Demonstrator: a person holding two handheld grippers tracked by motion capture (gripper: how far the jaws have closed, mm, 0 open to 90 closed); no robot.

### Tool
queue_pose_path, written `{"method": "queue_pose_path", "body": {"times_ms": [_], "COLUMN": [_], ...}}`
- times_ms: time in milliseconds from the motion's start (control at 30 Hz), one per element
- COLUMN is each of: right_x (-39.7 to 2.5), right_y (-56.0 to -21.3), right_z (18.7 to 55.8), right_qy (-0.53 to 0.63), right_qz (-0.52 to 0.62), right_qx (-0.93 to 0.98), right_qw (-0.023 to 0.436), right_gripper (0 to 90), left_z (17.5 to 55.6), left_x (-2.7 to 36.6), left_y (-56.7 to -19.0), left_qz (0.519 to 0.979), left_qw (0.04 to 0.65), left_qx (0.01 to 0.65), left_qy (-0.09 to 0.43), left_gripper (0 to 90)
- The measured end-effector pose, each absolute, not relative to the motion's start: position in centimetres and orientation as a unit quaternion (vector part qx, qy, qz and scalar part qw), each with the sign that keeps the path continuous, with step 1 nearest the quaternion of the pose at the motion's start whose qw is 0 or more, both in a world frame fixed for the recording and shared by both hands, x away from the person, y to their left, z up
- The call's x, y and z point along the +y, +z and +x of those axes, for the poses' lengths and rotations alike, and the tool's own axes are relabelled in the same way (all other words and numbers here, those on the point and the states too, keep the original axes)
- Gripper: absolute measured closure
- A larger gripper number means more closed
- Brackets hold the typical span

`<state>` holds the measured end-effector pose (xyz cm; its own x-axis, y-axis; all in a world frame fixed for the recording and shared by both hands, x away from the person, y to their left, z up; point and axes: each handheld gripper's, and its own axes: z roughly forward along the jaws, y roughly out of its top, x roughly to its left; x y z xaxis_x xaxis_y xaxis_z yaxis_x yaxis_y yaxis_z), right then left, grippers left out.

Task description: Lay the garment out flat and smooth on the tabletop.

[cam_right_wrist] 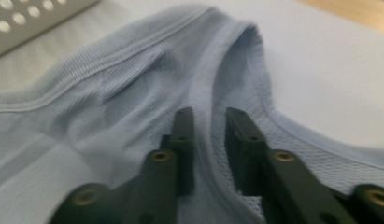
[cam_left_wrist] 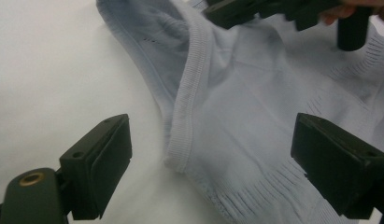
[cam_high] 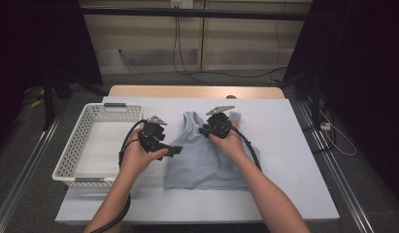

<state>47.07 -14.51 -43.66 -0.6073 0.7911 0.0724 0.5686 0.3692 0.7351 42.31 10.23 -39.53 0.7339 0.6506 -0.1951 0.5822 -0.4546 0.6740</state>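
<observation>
- Tank top, pale blue and ribbed, lies flat on the white tabletop, straps toward the far edge and hem toward the person.
- The garment sits near the middle of the white sheet, just right of a white perforated basket that stands at the left side of the tabletop.
- The left gripper is held in the person's left hand at the top's left edge, near the armhole; its fingers point right, toward the cloth.
- In the left gripper view its fingers are spread wide, released, with the ribbed armhole seam lying between them and nothing pinched.
- That seam curls up slightly from the tabletop, and the bare white surface shows to its left.
- The right gripper is held in the right hand over the upper part of the garment, close to the neckline between the two straps.
- In the right gripper view its fingers are drawn close together with a narrow gap, and a raised seam of the fabric runs into that gap; whether they actually pinch the cloth I cannot tell.
- The right strap stands up in a soft fold just beyond those fingers.
- The right gripper also shows at the top of the left gripper view, low over the cloth.
- Black cables trail from both grippers back along the forearms.
</observation>
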Motion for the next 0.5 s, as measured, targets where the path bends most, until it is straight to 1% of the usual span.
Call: {"method": "queue_pose_path", "body": {"times_ms": [33,67,133,200,400,433,500], "right_x": [-14.3,-14.1,-13.9,-13.9,-13.6,-13.6,-13.6], "right_y": [-44.1,-44.5,-45.1,-45.1,-45.6,-45.5,-45.6], "right_z": [47.2,47.4,47.7,48.0,48.2,48.2,48.1], "right_qy": [0.368,0.357,0.342,0.346,0.33,0.329,0.33], "right_qz": [0.418,0.414,0.412,0.421,0.412,0.411,0.418], "right_qx": [0.818,0.823,0.829,0.819,0.83,0.831,0.828], "right_qw": [0.146,0.15,0.158,0.177,0.18,0.179,0.176], "right_gripper": [86.2,89.0,89.6,89.7,89.3,88.2,75.5], "left_z": [42.3,42.3,42.3,42.3,42.3,42.3,42.2], "left_x": [10.2,10.2,10.2,10.2,10.2,10.2,10.2], "left_y": [-39.5,-39.5,-39.5,-39.5,-39.6,-39.6,-39.8], "left_qz": [0.852,0.852,0.852,0.853,0.853,0.853,0.854], "left_qw": [0.376,0.376,0.376,0.376,0.375,0.376,0.373], "left_qx": [0.361,0.361,0.362,0.36,0.36,0.361,0.36], "left_qy": [0.046,0.046,0.045,0.045,0.045,0.042,0.047], "left_gripper": [12.9,12.9,12.9,12.9,12.9,12.9,12.8]}}
